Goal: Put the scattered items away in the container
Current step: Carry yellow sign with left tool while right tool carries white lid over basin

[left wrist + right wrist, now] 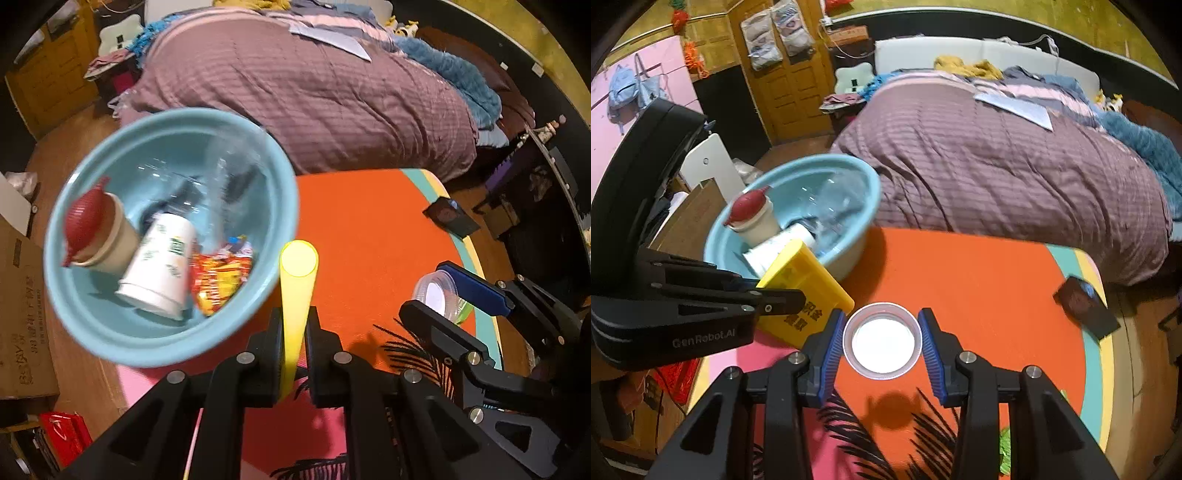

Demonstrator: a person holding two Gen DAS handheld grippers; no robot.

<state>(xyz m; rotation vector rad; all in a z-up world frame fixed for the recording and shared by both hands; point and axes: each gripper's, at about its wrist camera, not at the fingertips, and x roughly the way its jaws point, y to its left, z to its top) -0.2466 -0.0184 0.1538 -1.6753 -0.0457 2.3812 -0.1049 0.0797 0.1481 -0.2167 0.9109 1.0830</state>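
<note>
Between the pads of the left gripper (295, 332) a yellow box (297, 280) is clamped edgewise; a clear cup (881, 340) is gripped by the right gripper (881, 345). Both are lifted for carrying to the blue basin (92, 325) ahead-left, where 2 releases are called for.

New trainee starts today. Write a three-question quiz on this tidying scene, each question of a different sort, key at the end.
1. True or false: the left gripper is clamped on a flat yellow box.
2. What does the right gripper hold?
A. a clear plastic cup
B. a red-lidded jar
C. a snack packet
3. Fill in: the dark card lies on the ____ edge of the orange mat, seen from the right wrist.

Key
1. True; its jaws press both faces.
2. A. The red-lidded jar and snack packet already sit in the blue basin.
3. right
</note>
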